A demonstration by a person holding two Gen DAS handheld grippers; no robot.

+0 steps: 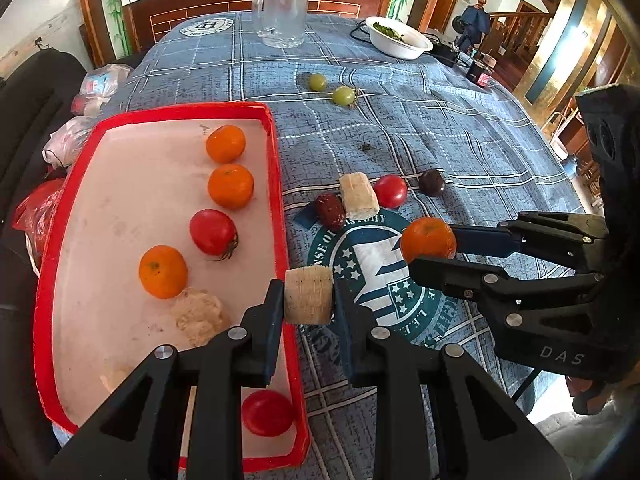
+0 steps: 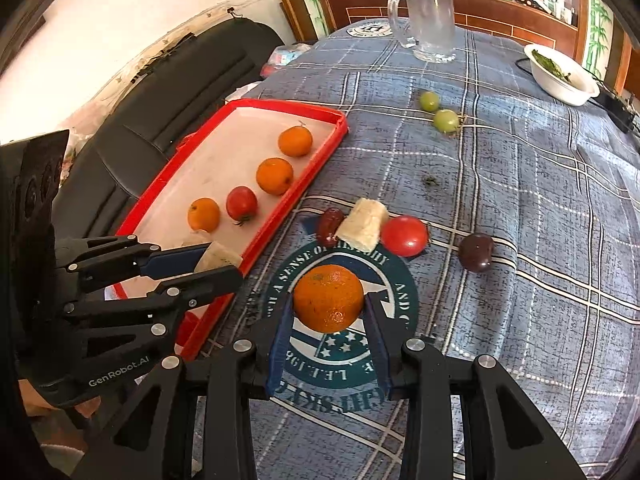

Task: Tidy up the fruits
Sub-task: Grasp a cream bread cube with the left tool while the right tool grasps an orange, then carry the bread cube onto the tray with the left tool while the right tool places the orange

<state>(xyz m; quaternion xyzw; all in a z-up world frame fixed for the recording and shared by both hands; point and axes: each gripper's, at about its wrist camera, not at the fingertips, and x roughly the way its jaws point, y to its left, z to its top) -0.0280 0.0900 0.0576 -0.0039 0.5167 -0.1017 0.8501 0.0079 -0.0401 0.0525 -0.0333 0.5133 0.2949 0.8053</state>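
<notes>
My left gripper is shut on a pale sugarcane chunk above the right rim of the red tray; it also shows in the right wrist view. My right gripper is shut on an orange above the blue tablecloth, seen also in the left wrist view. The tray holds three oranges, two tomatoes and a pale chunk. On the cloth lie another sugarcane chunk, a tomato, a dark red date, a dark plum and two green grapes.
A glass mug and a white bowl with greens stand at the far end of the table. Black cables and a small device lie beside the bowl. Plastic bags and a black seat are left of the tray.
</notes>
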